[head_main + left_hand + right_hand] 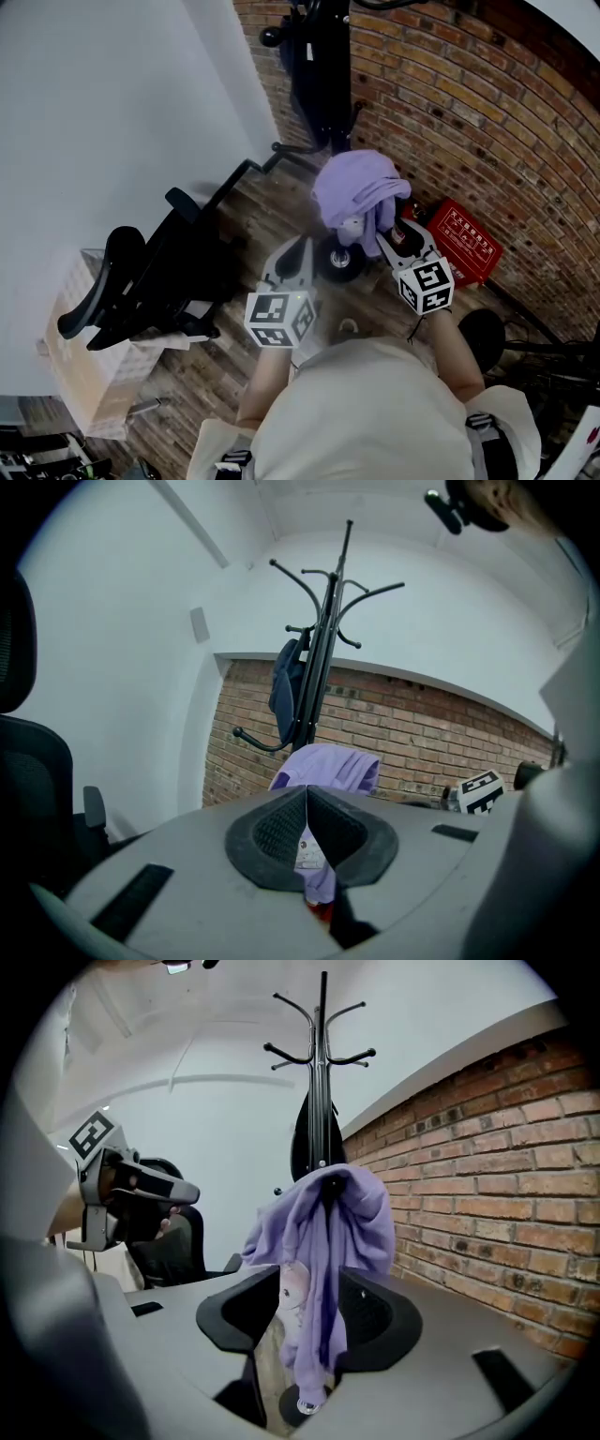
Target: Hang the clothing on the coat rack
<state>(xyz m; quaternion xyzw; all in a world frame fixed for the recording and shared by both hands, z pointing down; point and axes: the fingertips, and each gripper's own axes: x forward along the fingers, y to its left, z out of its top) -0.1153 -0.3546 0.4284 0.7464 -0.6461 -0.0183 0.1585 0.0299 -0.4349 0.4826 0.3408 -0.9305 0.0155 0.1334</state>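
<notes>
A purple garment (356, 187) hangs bunched on a low hook of the black coat rack (319, 66). In the right gripper view the purple garment (323, 1232) drapes down between the wide-apart jaws of my right gripper (314, 1288), and the pads do not press it. In the head view that right gripper (389, 232) sits just under the cloth's right edge. My left gripper (295, 255) is a little left of the garment, apart from it, with its pads (281, 822) meeting and nothing between them. A dark blue item (284, 691) hangs higher on the rack (323, 621).
A black office chair (159, 272) stands to the left, beside a cardboard box (84, 375). A red box (464, 239) lies on the wooden floor by the brick wall (487, 112). A white wall (122, 103) closes the left side.
</notes>
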